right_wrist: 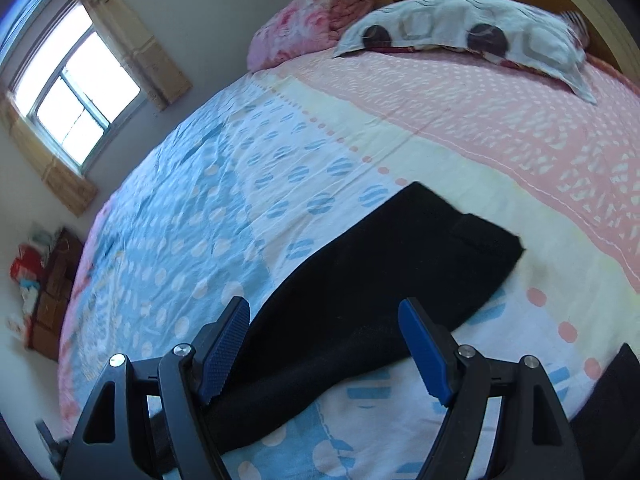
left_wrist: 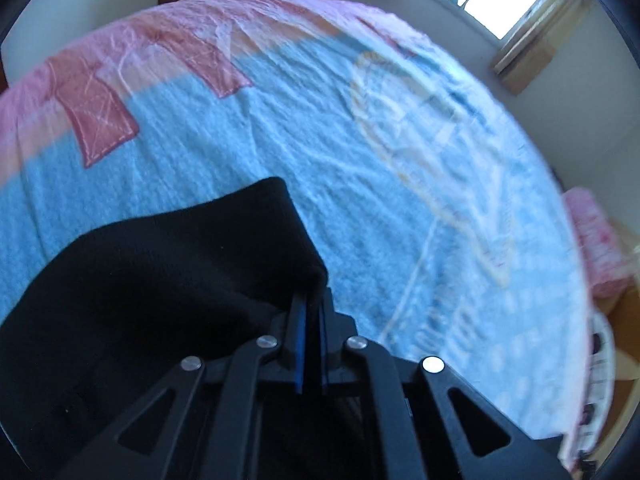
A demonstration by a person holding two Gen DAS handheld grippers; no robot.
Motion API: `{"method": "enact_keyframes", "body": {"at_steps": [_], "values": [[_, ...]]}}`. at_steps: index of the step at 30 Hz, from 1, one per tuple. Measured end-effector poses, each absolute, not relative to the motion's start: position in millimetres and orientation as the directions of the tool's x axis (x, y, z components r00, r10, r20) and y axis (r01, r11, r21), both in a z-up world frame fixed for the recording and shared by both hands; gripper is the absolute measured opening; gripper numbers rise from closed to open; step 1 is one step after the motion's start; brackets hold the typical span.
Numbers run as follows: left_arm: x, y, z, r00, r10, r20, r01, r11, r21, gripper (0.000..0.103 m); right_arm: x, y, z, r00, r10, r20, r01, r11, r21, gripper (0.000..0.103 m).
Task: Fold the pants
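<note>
Your left gripper (left_wrist: 311, 300) clamps the black pants (left_wrist: 160, 280) on the bedspread (left_wrist: 400, 200), while your right gripper (right_wrist: 324, 320) hovers apart above them.

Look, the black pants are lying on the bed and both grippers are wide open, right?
Not quite. The black pants do lie on the bed, but only the right gripper is open. The left wrist view shows the left gripper shut on the pants' edge.

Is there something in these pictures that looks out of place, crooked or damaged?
Nothing looks damaged or spilled. The black pants lie diagonally across the bed sheet, and the pillow sits askew near the headboard.
</note>
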State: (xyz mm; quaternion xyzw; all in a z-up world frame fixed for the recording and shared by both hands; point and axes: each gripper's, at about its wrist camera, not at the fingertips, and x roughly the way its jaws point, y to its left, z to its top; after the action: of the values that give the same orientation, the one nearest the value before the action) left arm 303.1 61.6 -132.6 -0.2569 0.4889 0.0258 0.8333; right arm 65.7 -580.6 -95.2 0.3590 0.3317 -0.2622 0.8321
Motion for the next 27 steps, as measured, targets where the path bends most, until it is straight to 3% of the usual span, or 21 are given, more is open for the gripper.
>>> {"method": "enact_keyframes", "body": {"at_steps": [5, 12, 16, 20, 22, 24, 26, 27], "values": [[282, 75, -119, 0.596, -0.285, -0.75, -0.241, 0.828, -0.506, 0.005, 60, -601, -86, 0.643, -0.169, -0.747, 0.688, 0.557, 0.465, 0.078], [245, 84, -99, 0.679, -0.261, -0.687, -0.183, 0.846, -0.501, 0.005, 113, -614, -95, 0.571, -0.104, -0.814, 0.714, 0.553, 0.43, 0.078], [234, 91, -94, 0.703, -0.265, -0.66, -0.163, 0.843, -0.513, 0.005, 160, -606, -109, 0.449, -0.132, -0.884, 0.745, 0.601, 0.289, 0.078], [229, 98, -91, 0.715, -0.267, -0.646, -0.148, 0.845, -0.514, 0.005, 194, -598, -142, 0.203, -0.149, -0.968, 0.817, 0.57, 0.084, 0.077], [232, 98, -95, 0.703, -0.272, -0.657, -0.15, 0.847, -0.51, 0.005, 203, -592, -146, 0.126, -0.219, -0.967, 0.825, 0.565, -0.02, 0.067], [239, 97, -100, 0.683, -0.298, -0.667, -0.138, 0.844, -0.518, 0.005, 207, -588, -143, 0.085, -0.289, -0.954, 0.821, 0.563, -0.097, 0.022], [245, 98, -102, 0.672, -0.324, -0.666, -0.134, 0.831, -0.539, 0.005, 200, -595, -138, 0.114, -0.256, -0.96, 0.833, 0.552, -0.048, 0.006], [247, 100, -102, 0.668, -0.344, -0.66, -0.132, 0.818, -0.56, 0.005, 189, -602, -134, 0.18, -0.202, -0.963, 0.839, 0.542, 0.044, 0.006]]}}
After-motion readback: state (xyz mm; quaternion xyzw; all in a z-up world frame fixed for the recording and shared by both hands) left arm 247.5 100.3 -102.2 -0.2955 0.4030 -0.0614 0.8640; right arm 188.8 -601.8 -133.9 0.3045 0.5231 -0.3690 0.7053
